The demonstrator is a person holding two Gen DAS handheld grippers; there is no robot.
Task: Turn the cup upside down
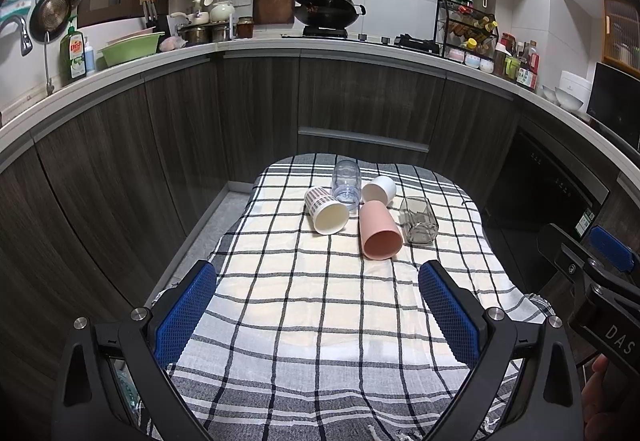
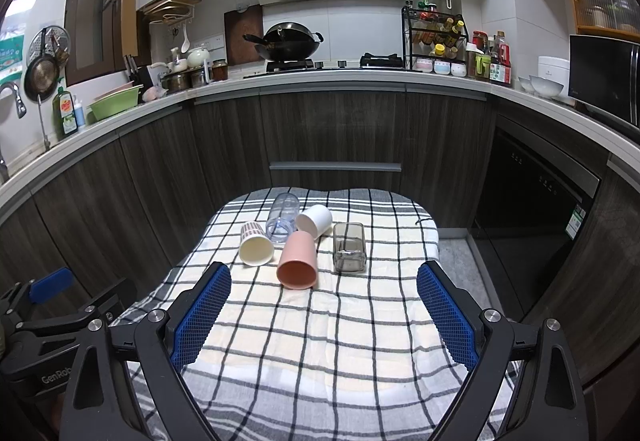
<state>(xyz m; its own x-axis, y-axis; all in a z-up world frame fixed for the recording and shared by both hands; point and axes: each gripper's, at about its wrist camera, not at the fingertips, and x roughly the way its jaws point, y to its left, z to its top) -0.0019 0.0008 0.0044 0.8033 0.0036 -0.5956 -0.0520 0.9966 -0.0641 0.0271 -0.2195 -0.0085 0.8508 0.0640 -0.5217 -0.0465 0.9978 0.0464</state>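
Note:
Several cups lie on their sides on a checked cloth [image 1: 304, 305] [image 2: 320, 329]. A pink cup [image 1: 378, 231] [image 2: 297, 261] lies with its mouth toward me. Left of it is a patterned white cup [image 1: 326, 211] [image 2: 256, 244]. Behind are a clear blue-tinted cup [image 1: 346, 185] [image 2: 283, 217] and a white cup [image 1: 379, 191] [image 2: 315, 221]. A grey glass cup [image 1: 418, 220] [image 2: 349, 247] lies at the right. My left gripper [image 1: 318, 315] is open and empty, well short of the cups. My right gripper [image 2: 324, 317] is open and empty too.
Dark wood cabinets [image 1: 256, 109] stand beyond the small table, under a white counter [image 1: 160, 59] with a wok [image 1: 328, 9], a spice rack [image 1: 468, 27] and a green basin [image 1: 130, 49]. The right gripper's body [image 1: 592, 273] shows at the left view's right edge.

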